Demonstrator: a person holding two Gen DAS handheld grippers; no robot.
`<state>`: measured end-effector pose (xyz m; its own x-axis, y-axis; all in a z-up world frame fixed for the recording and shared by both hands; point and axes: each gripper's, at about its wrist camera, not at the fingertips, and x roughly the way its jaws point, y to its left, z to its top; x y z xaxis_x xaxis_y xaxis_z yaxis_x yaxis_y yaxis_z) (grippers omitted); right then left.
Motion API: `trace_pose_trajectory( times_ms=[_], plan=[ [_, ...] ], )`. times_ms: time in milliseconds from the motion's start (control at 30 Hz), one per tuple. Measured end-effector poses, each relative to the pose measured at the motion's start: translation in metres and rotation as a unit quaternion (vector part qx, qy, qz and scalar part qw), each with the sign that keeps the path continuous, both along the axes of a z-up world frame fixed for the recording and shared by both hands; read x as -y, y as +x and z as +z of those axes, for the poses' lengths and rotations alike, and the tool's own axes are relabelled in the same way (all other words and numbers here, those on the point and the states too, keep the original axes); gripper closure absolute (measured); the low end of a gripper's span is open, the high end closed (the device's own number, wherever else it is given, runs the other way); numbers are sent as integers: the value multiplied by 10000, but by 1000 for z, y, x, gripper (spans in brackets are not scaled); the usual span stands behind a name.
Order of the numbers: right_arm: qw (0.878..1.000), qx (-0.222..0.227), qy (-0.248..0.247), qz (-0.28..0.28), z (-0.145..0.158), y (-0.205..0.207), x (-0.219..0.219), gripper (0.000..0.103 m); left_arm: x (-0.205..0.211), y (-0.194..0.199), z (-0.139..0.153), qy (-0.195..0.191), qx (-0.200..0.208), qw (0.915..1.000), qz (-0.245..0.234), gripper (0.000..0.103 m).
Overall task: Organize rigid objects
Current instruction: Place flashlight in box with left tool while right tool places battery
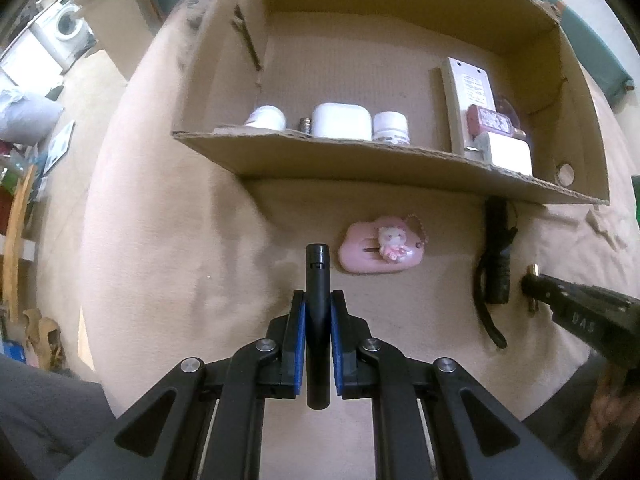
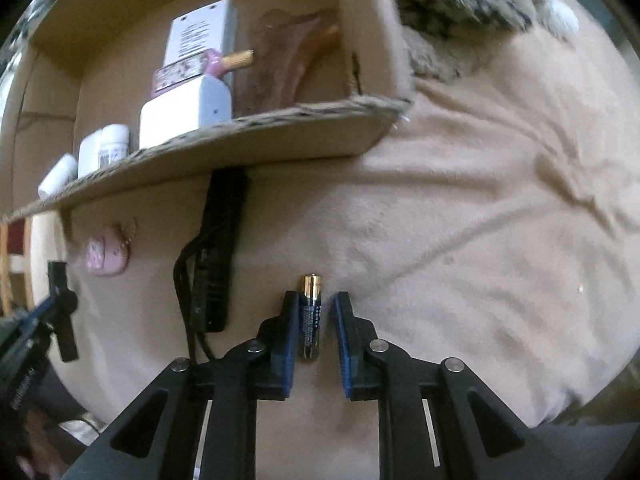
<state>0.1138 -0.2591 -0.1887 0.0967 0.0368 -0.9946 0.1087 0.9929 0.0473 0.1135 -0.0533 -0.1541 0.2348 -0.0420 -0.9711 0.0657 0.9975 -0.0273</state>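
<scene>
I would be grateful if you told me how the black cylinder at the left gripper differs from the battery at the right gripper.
The black cylinder is plain matte black; the battery is dark blue with a gold end. The cylinder is clamped between the left gripper fingers, whereas the battery lies on the beige blanket between the open fingers of the right gripper, not yet gripped. Both are slim cylinders pointing toward the cardboard box.

Dim warm indoor light; strong fisheye edge warp; right view slightly blurred.
</scene>
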Motion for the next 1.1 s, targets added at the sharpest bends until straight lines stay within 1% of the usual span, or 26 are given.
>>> trace_pose_trajectory(
  times_ms=[100, 167, 367, 433, 533, 600, 633, 700, 767, 833, 933, 1000, 1100],
  plan=[
    [9997, 225, 32, -123, 12, -3, -5, 93, -3, -2, 5, 148, 75, 9998, 87, 93],
    [9984, 450, 252, -236, 26, -6, -1, 93, -2, -5, 9, 212, 162, 9995, 163, 93],
    [9910, 1012, 839, -247, 61, -22, -5, 93, -8, -7, 18, 82, 168, 9994, 288, 93],
    [9880, 1201, 957, -185, 72, -28, -7, 93, -11, -10, 22, -64, 139, 9993, 333, 93],
    [9805, 1639, 1081, -66, 90, -36, -6, 93, -22, -11, 30, -244, 160, 9986, 446, 93],
    [9723, 2095, 1032, 91, 111, -44, -8, 93, -28, -10, 44, -263, 354, 9977, 509, 93],
    [9694, 2251, 973, 152, 120, -49, -4, 93, -30, -11, 51, -302, 455, 9972, 519, 93],
    [9601, 2576, 1070, 218, 135, -50, -3, 93, -35, -9, 68, -413, 701, 9952, 535, 93],
    [9553, 2707, 1179, 173, 141, -44, -3, 93, -37, -2, 86, -653, 932, 9925, 453, 93],
    [9513, 2740, 1404, 116, 141, -33, -1, 93, -38, 6, 104, -799, 1167, 9895, 306, 93],
    [9457, 2745, 1742, -41, 143, -17, 8, 93, -41, 23, 121, -1044, 1338, 9853, 200, 93],
    [9427, 2758, 1877, -87, 145, -10, 11, 93, -42, 33, 126, -1075, 1398, 9841, 208, 93],
    [9427, 2795, 1821, -31, 149, 8, 10, 93, -42, 51, 128, -1066, 1424, 9839, 181, 93]
  ],
)
